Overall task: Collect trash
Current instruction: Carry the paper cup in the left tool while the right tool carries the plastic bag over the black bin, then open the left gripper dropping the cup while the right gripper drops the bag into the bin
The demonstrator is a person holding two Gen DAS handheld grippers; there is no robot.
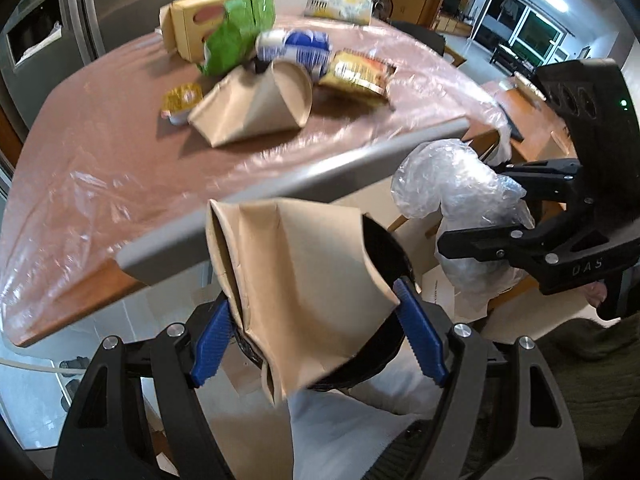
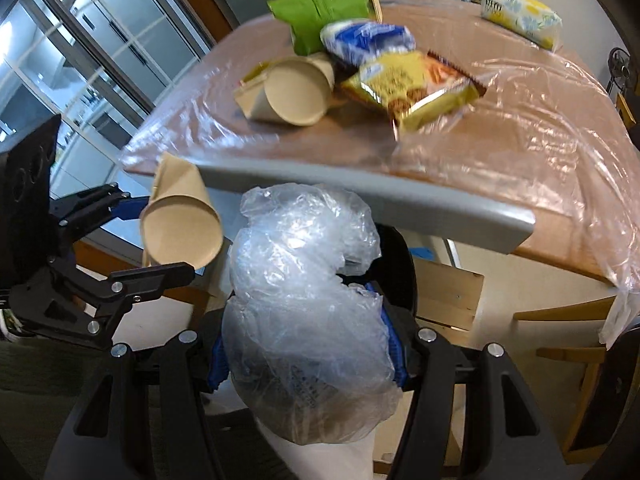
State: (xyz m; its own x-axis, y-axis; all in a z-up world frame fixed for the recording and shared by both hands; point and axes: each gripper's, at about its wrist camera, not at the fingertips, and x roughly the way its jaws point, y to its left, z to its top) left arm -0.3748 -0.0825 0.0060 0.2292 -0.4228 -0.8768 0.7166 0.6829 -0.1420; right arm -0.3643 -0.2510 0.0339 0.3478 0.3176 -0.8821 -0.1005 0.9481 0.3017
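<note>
My left gripper (image 1: 316,320) is shut on a crushed brown paper cup (image 1: 296,272), its blue pads (image 1: 212,340) pressing both sides. Below it is the black rim of a bin (image 1: 386,246) with a white liner (image 1: 340,412). My right gripper (image 2: 308,356) is shut on a wad of clear plastic film (image 2: 304,280), held over the same bin rim (image 2: 402,264). Each view shows the other gripper beside it: the right gripper (image 1: 480,208) with the plastic wad (image 1: 448,184), the left gripper (image 2: 164,236) with the cup (image 2: 180,220). Both hang just below the table's grey edge (image 1: 280,184).
On the film-covered table (image 2: 520,128) lie another crushed paper cup (image 1: 256,108), a green packet (image 1: 232,36), a blue-white packet (image 1: 296,48), a yellow snack wrapper (image 1: 360,74), a small sealed cup (image 1: 180,102), a box (image 1: 188,28) and a tissue pack (image 1: 340,4). A wooden chair (image 2: 448,296) stands under the table.
</note>
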